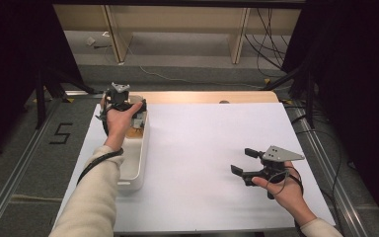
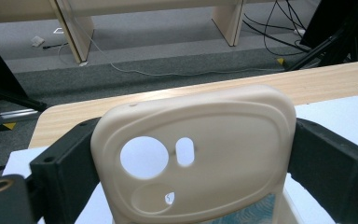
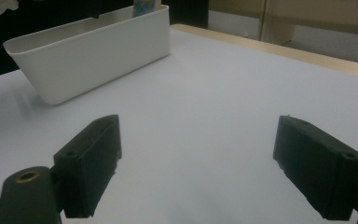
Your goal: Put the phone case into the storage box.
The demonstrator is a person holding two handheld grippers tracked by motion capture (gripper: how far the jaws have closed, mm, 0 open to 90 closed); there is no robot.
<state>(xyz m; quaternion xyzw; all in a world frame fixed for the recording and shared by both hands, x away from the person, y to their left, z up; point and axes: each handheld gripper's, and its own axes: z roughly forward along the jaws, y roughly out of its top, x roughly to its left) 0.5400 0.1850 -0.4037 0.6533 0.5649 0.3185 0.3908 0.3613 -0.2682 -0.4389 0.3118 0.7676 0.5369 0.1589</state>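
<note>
My left gripper [image 2: 191,186] clamped a beige phone case [image 2: 196,154] upright between its jaws, above the white bin [image 1: 134,168]. Its own view revealed the case's camera cutouts. My right gripper [image 1: 244,161] rested wide and empty over the table [image 1: 202,143].

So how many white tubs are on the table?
1. The white tub sits at the table's left edge, under the left gripper, which grips a beige phone case over it.

High view down over the table [image 1: 202,143]; 2 gripper views close, sharing the white bin [image 3: 88,51].
</note>
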